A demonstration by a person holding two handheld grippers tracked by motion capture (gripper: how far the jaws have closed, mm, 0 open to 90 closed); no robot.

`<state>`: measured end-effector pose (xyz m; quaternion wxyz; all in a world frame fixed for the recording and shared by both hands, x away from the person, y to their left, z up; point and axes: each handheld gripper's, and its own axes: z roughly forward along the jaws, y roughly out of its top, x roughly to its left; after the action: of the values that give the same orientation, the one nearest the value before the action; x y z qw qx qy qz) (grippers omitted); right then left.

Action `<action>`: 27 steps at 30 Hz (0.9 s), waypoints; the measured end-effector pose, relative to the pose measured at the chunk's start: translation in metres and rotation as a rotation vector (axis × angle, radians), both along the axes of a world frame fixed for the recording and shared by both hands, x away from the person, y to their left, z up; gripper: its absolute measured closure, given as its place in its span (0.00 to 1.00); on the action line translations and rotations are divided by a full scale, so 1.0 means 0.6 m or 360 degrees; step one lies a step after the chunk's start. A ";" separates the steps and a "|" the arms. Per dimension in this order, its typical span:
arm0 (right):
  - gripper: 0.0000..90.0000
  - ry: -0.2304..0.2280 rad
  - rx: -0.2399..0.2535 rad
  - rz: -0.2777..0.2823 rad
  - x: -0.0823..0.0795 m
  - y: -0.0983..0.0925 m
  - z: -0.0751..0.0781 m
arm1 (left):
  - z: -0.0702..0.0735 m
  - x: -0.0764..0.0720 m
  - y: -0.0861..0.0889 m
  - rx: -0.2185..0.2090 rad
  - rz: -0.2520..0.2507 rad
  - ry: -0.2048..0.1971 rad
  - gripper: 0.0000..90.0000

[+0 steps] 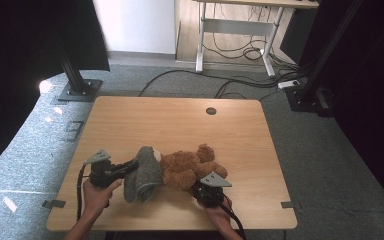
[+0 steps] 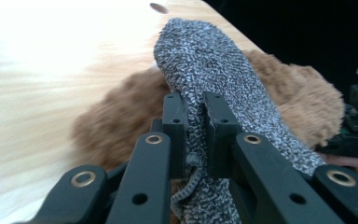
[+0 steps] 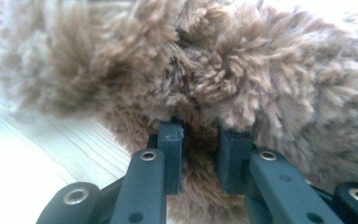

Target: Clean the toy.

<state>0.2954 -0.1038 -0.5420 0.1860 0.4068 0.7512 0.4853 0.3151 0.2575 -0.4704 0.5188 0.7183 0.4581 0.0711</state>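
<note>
The left gripper (image 1: 130, 167) pinches the grey sock (image 1: 144, 173) in its jaws at the teddy bear's (image 1: 187, 168) nine-o'clock end, while the right gripper (image 1: 196, 189) clamps fur at six o'clock.

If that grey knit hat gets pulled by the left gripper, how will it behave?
Probably floppy: the grey knit hat bunches between the left gripper jaws. Its loose knit looks stretchy, so it may lengthen before sliding. It likely drags the teddy bear, whose fur clings, unless the right gripper holds firm.
</note>
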 end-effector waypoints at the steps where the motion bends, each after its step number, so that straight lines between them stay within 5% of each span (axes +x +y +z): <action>1: 0.83 -0.0001 0.0000 -0.0001 0.000 0.000 0.000 | -0.003 0.001 0.007 0.0007 0.0020 0.0007 0.89; 4: 0.83 0.0002 0.0001 -0.0004 0.000 -0.001 0.000 | -0.016 0.013 0.030 0.0065 0.0107 0.0041 0.89; 9: 0.83 0.0003 0.0003 -0.0002 0.000 -0.001 -0.001 | -0.041 0.029 0.041 0.0066 0.0137 0.0152 0.89; 20: 0.83 0.0035 -0.0011 0.0056 -0.012 -0.006 -0.002 | -0.055 0.023 0.003 0.0214 0.0054 0.0168 0.89; 27: 0.84 0.0061 -0.0033 0.0068 -0.018 -0.003 -0.007 | -0.058 0.034 -0.011 0.0237 0.0074 0.0173 0.90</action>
<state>0.2848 -0.1057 -0.5461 0.1652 0.3978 0.7683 0.4734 0.3353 0.2510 -0.5054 0.4366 0.7468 0.4955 0.0778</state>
